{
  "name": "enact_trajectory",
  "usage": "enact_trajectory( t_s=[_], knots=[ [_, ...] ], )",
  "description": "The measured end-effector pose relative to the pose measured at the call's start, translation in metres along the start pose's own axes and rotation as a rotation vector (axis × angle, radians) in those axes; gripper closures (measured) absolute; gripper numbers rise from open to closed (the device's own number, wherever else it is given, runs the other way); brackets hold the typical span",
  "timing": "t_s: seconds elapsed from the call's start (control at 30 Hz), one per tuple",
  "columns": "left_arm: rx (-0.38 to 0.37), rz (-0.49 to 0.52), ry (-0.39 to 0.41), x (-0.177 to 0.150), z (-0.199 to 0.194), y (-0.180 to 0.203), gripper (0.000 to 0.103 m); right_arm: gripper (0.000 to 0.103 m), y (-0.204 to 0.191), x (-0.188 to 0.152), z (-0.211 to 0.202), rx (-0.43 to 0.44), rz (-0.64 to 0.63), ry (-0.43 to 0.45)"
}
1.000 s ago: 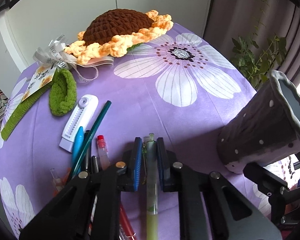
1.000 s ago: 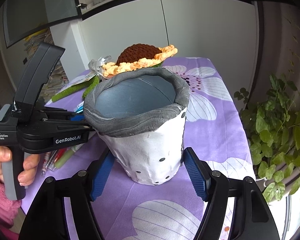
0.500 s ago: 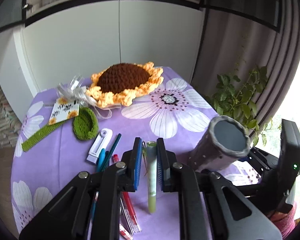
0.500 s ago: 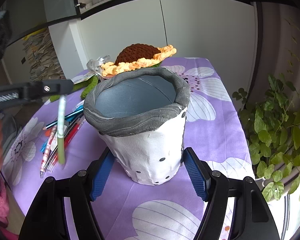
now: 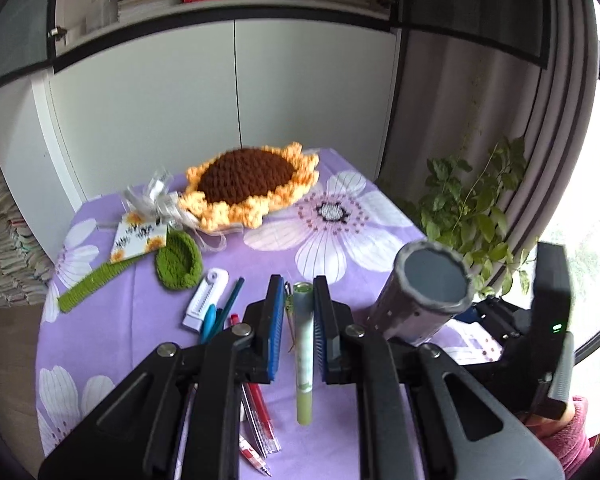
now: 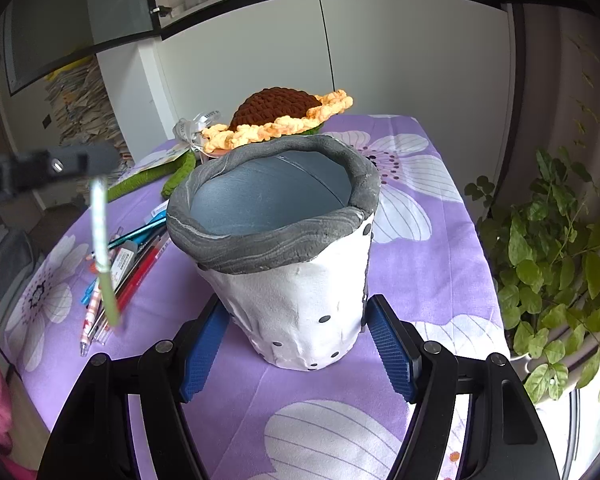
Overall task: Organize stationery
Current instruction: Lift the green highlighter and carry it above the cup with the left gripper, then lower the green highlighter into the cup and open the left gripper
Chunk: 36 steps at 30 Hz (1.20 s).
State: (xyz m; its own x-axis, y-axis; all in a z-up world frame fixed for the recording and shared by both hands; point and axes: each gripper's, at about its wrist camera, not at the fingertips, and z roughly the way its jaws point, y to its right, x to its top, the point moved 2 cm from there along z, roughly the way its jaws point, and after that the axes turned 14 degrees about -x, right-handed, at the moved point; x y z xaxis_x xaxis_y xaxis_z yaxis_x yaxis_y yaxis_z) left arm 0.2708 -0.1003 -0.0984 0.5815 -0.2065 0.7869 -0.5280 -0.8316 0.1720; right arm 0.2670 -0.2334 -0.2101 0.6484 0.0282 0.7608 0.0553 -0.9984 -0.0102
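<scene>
Clearly, a pale green pen (image 5: 303,344) is pinched between the nearly closed blue pads of the left gripper (image 5: 298,328) and is held in the air above the purple flowered tablecloth (image 5: 260,256). Its green end hangs over the loose pens (image 6: 116,272) left lying at the near left of the table. To the right, the grey-rimmed white pen pot (image 6: 288,264) is clasped low on its sides by the right gripper (image 6: 298,340), whose jaws are spread wide around it. A crocheted sunflower (image 5: 252,184) is seen at the far side, and a white correction tape (image 5: 204,300) beside the pens.
</scene>
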Motion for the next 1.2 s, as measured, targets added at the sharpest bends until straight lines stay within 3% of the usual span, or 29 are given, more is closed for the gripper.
enact_trajectory(
  t_s=[0.33,0.63,0.8,1.2],
  knots=[
    [-0.106,0.089,0.189,0.043,-0.033,0.046,0.091,0.031,0.000,0.000,0.000,-0.004,-0.004,0.001],
    [-0.193,0.086,0.253,0.067,0.000,0.062,0.091,0.031,0.000,0.000,0.000,0.000,-0.001,0.000],
    [-0.230,0.052,0.221,0.071,0.020,0.061,0.091,0.031,0.001,0.000,0.000,0.001,-0.001,0.000],
    [-0.202,0.042,0.104,0.037,0.049,0.051,0.090,0.031,0.000,0.000,0.000,0.001,-0.002,0.000]
  ],
)
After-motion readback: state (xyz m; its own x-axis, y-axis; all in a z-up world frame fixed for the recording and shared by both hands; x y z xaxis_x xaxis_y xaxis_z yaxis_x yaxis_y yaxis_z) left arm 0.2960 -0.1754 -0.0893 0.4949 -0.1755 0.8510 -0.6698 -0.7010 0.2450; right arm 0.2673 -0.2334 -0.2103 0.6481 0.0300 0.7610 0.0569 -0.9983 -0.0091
